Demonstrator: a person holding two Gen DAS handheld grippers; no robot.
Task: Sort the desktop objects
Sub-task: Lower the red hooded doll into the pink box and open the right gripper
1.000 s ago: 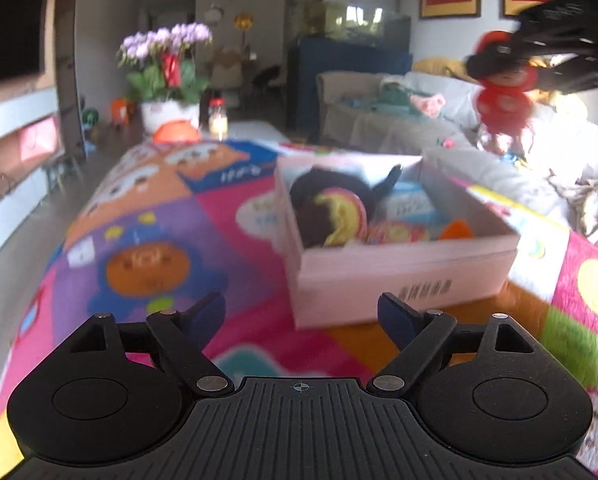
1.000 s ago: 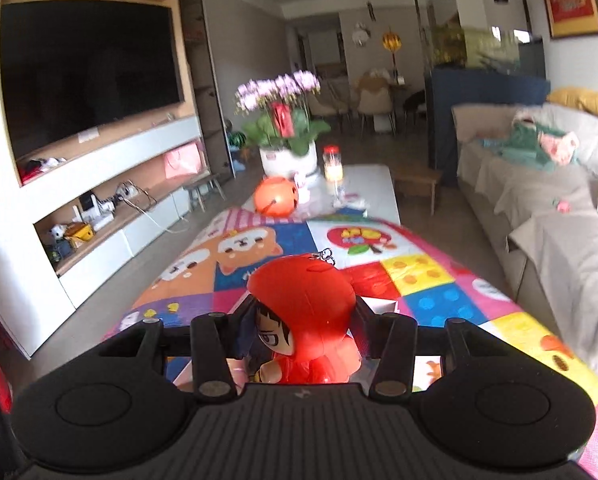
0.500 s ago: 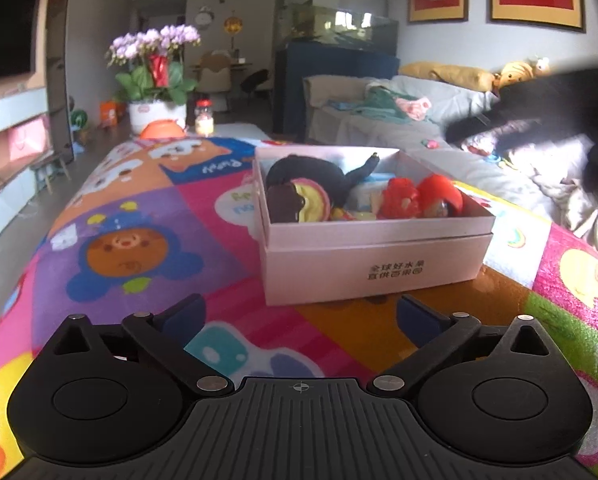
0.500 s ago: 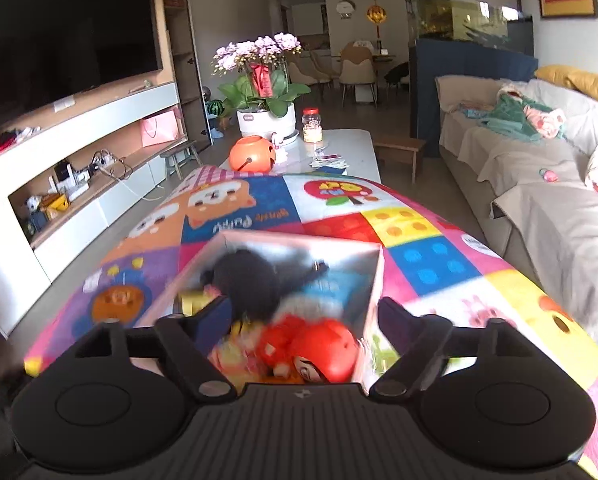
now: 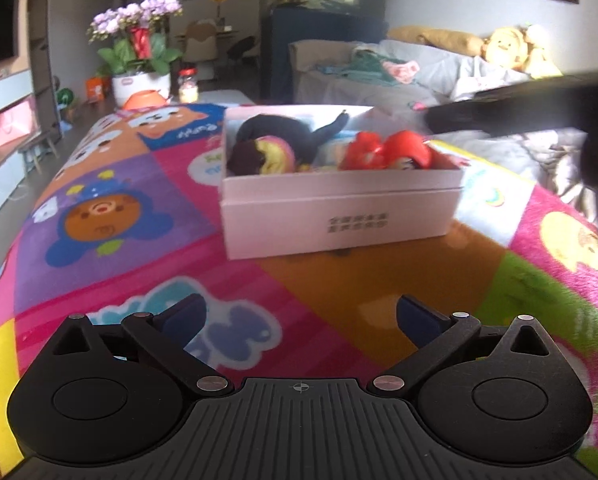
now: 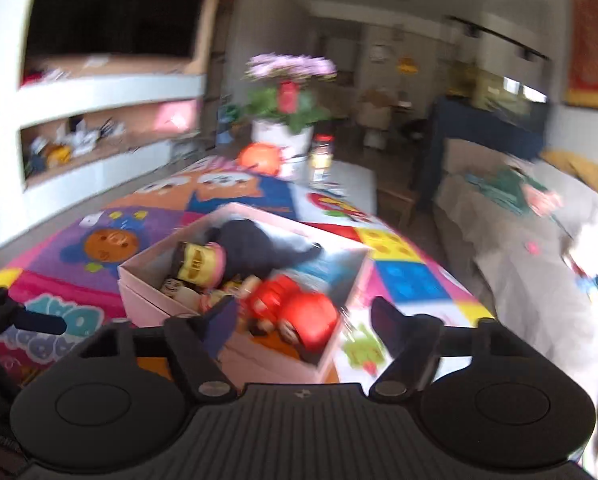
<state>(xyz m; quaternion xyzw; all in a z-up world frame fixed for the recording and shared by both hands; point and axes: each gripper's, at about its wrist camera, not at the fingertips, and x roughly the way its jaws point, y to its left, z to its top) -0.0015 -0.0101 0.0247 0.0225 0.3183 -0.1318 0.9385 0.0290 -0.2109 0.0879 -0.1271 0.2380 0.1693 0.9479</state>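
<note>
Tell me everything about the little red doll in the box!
The red doll looks like smooth plastic: a round red hood, a red outfit, a small face peeking out. It lies on its side in the pink box, at the end away from the black plush, among other small toys. No gripper touches it.

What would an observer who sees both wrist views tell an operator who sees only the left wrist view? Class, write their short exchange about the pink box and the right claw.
Operator: Is the right claw carrying anything? I see only a dark blur.
Observer: No. The right claw is empty, jaws closing; the red doll lies in the pink box ahead of it.
Operator: Anything hidden behind the near wall?
Observer: Yes, a small dark-haired figure beside the yellow-faced doll.
</note>
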